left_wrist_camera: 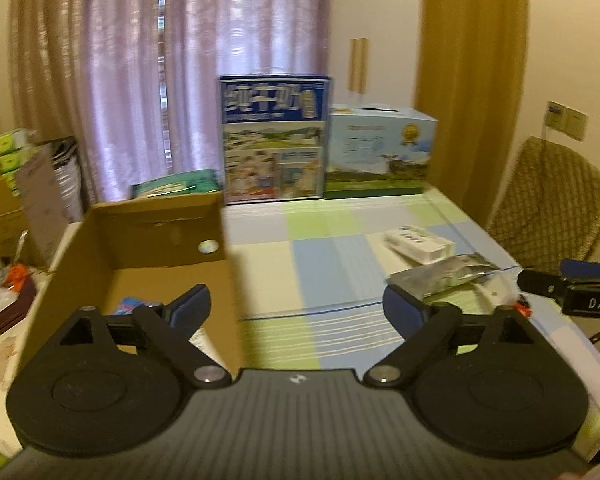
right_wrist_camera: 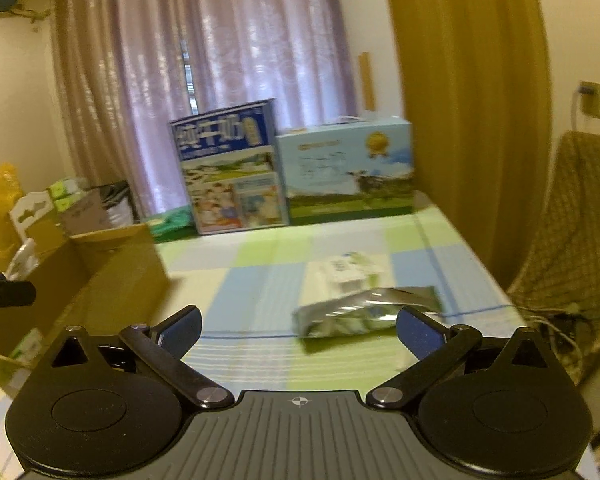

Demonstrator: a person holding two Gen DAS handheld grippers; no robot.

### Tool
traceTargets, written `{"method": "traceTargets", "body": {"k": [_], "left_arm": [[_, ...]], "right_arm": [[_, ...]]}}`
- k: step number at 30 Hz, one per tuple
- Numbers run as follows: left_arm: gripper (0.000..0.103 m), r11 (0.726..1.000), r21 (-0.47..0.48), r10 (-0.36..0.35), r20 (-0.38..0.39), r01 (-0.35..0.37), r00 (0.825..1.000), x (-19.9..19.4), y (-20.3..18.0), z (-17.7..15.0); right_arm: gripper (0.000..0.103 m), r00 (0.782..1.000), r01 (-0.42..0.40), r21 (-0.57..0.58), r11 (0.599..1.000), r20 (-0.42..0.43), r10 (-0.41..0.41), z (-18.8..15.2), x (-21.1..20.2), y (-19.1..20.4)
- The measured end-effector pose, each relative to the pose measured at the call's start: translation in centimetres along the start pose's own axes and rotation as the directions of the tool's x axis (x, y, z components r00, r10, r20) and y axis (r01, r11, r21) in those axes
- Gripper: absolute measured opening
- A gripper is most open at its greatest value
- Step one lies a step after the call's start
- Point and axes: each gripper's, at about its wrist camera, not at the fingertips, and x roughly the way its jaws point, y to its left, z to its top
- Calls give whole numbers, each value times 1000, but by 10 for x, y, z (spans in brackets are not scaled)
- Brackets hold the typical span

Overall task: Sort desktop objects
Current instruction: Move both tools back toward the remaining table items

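Observation:
A silver foil packet point(right_wrist_camera: 364, 312) lies on the checked tablecloth, with a white box with blue print point(right_wrist_camera: 346, 270) just behind it. My right gripper point(right_wrist_camera: 300, 330) is open and hovers just short of the packet, nothing between its fingers. In the left wrist view the same foil packet point(left_wrist_camera: 444, 274) and white box point(left_wrist_camera: 418, 242) lie to the right. My left gripper point(left_wrist_camera: 296, 308) is open over the right wall of an open cardboard box point(left_wrist_camera: 140, 240), which holds a small blue item point(left_wrist_camera: 130, 305). The other gripper's tip point(left_wrist_camera: 572, 284) shows at the right edge.
Two milk cartons point(left_wrist_camera: 274, 140) point(left_wrist_camera: 380, 148) stand at the table's far edge before pink curtains. A green pack point(left_wrist_camera: 176, 184) lies behind the cardboard box. A wicker chair point(left_wrist_camera: 552, 200) stands right of the table. Boxes and clutter point(left_wrist_camera: 12, 184) fill the left side.

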Motion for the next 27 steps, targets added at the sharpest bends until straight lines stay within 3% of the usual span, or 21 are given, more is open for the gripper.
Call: {"method": "traceTargets", "body": {"k": [9, 17, 22, 27], "left_arm": [[99, 992, 38, -121, -2, 121, 993, 45, -64, 19], [99, 979, 40, -198, -56, 200, 979, 97, -105, 4], [99, 967, 80, -233, -110, 242, 966, 122, -123, -14], [99, 952, 120, -266, -137, 283, 954, 140, -132, -22]], "right_arm": [[101, 992, 113, 6, 994, -60, -113, -14, -2, -55], [101, 976, 191, 44, 981, -112, -185, -29, -1, -96], [101, 967, 211, 22, 977, -147, -206, -37, 8, -110], [101, 964, 179, -31, 983, -193, -182, -40, 26, -114]]}}
